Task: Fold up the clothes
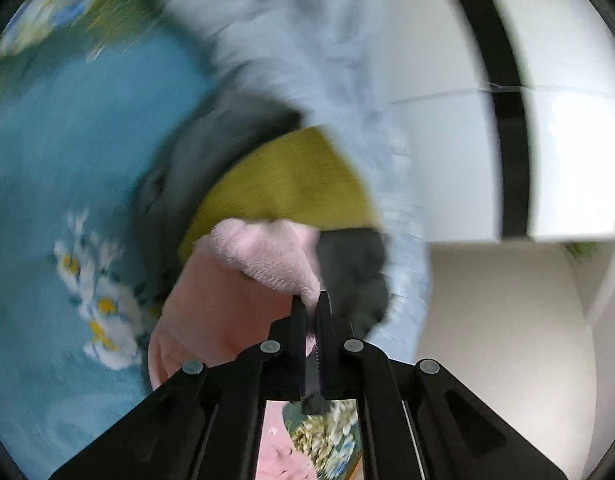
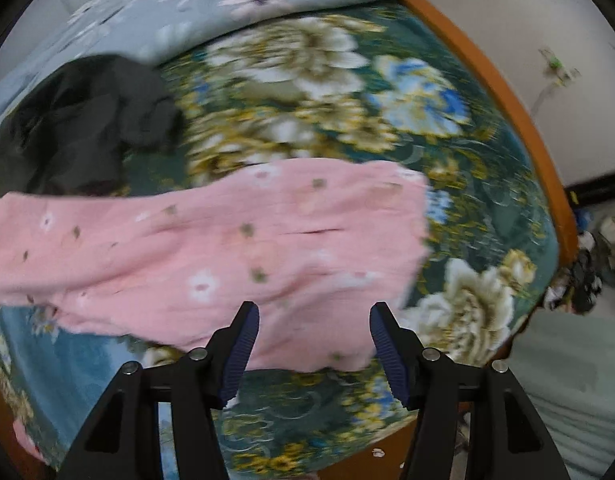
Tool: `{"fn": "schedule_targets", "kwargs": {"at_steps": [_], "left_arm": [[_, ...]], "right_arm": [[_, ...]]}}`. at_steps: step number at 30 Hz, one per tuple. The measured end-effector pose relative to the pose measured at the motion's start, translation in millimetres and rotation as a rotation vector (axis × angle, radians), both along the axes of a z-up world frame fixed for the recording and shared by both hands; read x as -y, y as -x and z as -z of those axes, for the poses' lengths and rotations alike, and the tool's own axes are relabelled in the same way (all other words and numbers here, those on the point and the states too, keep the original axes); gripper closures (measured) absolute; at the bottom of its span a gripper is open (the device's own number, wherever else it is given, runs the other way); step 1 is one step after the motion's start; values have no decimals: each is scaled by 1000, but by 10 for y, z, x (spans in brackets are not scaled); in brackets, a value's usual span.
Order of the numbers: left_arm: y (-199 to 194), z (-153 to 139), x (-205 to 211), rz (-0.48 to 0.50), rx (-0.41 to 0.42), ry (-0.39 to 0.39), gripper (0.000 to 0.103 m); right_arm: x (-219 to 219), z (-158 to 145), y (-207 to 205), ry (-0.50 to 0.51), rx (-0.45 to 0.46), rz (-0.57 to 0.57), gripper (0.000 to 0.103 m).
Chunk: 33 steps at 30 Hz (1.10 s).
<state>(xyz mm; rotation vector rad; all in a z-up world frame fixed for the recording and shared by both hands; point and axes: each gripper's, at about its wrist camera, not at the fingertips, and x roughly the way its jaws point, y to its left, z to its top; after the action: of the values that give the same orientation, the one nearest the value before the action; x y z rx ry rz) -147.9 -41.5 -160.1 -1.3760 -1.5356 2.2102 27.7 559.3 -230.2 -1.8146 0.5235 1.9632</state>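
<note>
My left tongs [image 1: 312, 316] are pinching a fluffy pink cloth [image 1: 267, 256] right at their tips, lifting it clear of the bed. My right tongs [image 2: 313, 336] are spread, poised just before the pink flowered garment [image 2: 227, 248], which lies flat on the floral bedspread [image 2: 347, 120]; a dark garment [image 2: 87, 120] is heaped beyond, to their left.

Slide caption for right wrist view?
Open right hand-held gripper above pink floral garment on floral bedspread.

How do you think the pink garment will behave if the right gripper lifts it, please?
The pink garment will probably drape and sag, since it lies wrinkled on the bed. It looks thin, so likely light. The open right gripper may need a bunched fold.
</note>
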Motion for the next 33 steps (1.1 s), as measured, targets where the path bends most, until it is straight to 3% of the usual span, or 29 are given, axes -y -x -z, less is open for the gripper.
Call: {"fn": "schedule_targets", "kwargs": {"at_steps": [2, 4, 6, 10, 14, 19, 21, 23, 25, 28, 33], "left_arm": [[-329, -193, 263, -20, -74, 7, 103], [-736, -218, 637, -113, -81, 21, 103], [-1131, 12, 1077, -231, 23, 33, 103], [-1761, 597, 1644, -407, 280, -15, 103], [-1970, 758, 1726, -417, 356, -21, 103], [-1543, 757, 1456, -322, 359, -45, 100], [-1206, 727, 1227, -271, 349, -70, 81], [-854, 710, 903, -217, 331, -119, 53], [-504, 724, 554, -174, 328, -176, 42], [-75, 836, 72, -123, 378, -236, 38], [305, 1114, -373, -93, 560, -107, 40]], "right_arm": [[272, -26, 124, -8, -12, -67, 41], [523, -57, 217, -13, -25, -122, 41], [867, -87, 314, -12, -36, -206, 41], [1376, -126, 385, -12, -46, -329, 41], [1655, -145, 388, -10, -47, -382, 41], [1627, -146, 435, -24, -39, -352, 41], [1577, -162, 442, -28, -46, -343, 41], [1526, -166, 459, -37, -42, -344, 41], [1456, -149, 460, -44, -36, -338, 41], [1257, -112, 424, -37, -29, -292, 41], [923, -2, 331, -27, -6, -214, 41]]}}
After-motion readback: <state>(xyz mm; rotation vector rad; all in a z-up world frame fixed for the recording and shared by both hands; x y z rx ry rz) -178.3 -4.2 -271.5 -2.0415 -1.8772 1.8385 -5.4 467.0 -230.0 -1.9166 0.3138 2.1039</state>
